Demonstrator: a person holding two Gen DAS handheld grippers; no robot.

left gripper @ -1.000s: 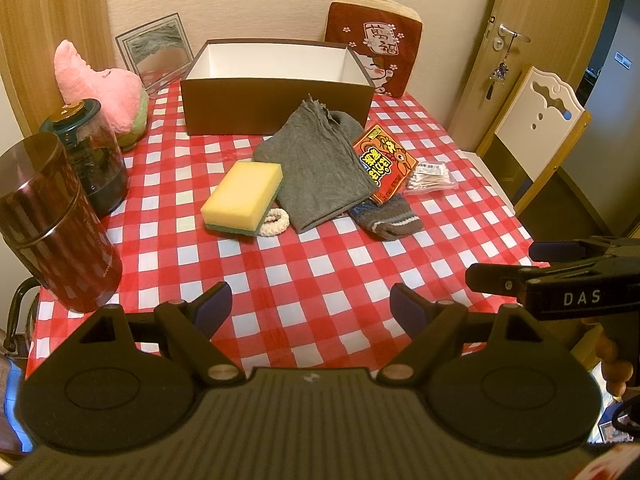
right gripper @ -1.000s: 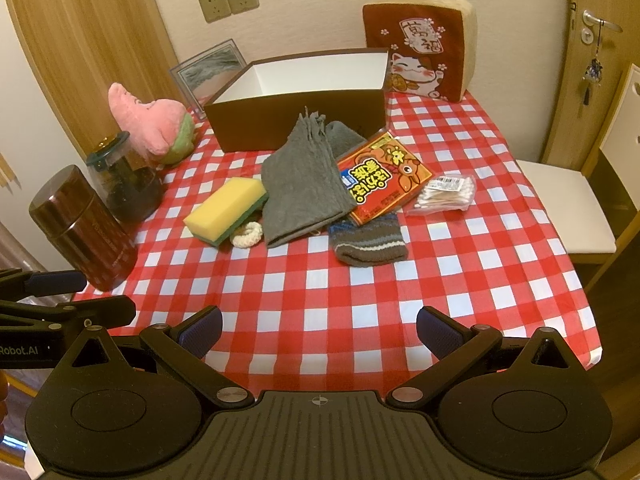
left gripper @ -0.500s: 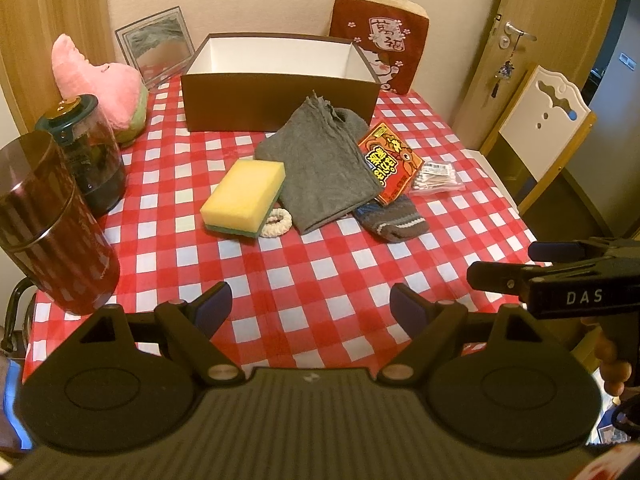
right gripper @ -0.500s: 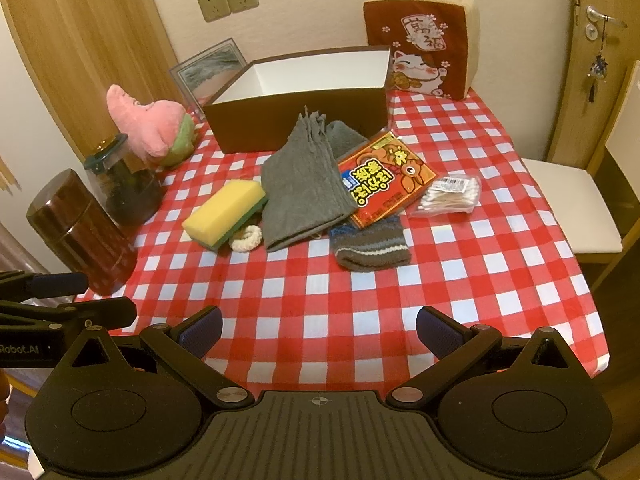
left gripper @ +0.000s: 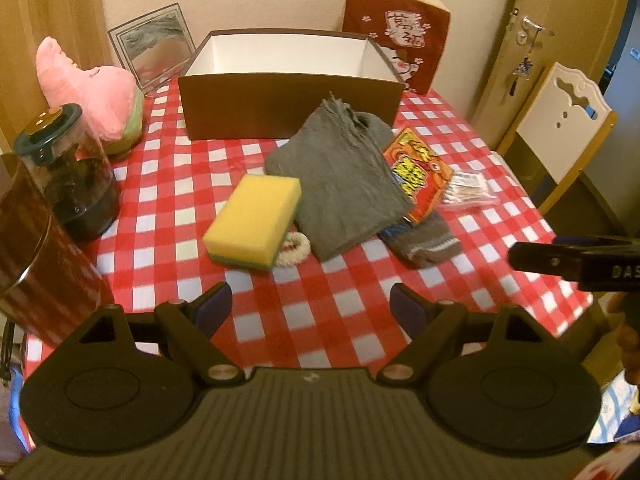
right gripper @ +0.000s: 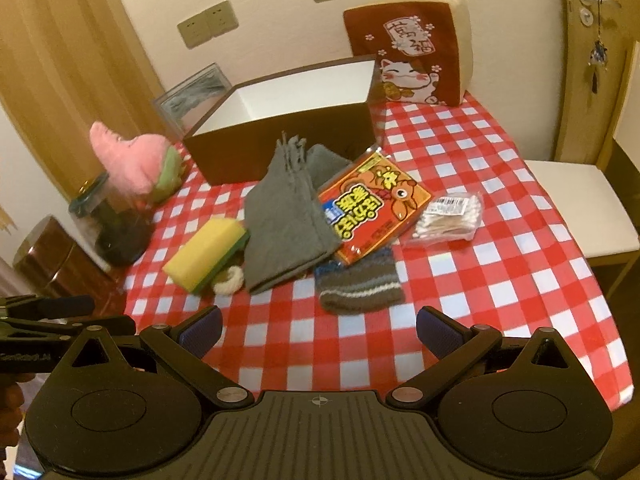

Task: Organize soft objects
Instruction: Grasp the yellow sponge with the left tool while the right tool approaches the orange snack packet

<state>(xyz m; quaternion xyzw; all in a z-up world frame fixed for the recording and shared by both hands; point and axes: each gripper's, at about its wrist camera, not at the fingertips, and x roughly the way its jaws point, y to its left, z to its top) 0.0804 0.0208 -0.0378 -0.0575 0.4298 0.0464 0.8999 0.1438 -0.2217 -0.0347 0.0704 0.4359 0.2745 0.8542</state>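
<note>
The left gripper [left gripper: 310,306] stands with its jaws wide apart and nothing between them, above the near edge of the red-and-white checked tablecloth [left gripper: 336,320]. The right gripper [right gripper: 318,330] is likewise spread wide and empty, over the same near edge.

Just beyond the left gripper lies a yellow rectangular sponge with a green underside [left gripper: 254,220], and a small white knitted ring [left gripper: 296,249] is tucked against its near right corner. To the right of the sponge, a folded grey cloth [left gripper: 346,176] lies with its far end reaching up to the box. A striped grey-and-blue knitted sock [right gripper: 358,284] lies nearest the right gripper, partly under a flat red-and-yellow printed packet [right gripper: 370,204]. A clear bag of cotton swabs [right gripper: 448,218] lies just right of the packet.

Behind these stands an open brown cardboard box with a white interior [left gripper: 288,108], empty as far as can be seen. A pink plush toy with a green base [left gripper: 96,92] sits at the left, near a clear jar with a dark green lid [left gripper: 68,172] and a brown cylindrical canister [left gripper: 36,264]. A red cat-print cushion [right gripper: 412,52] leans at the wall.
</note>
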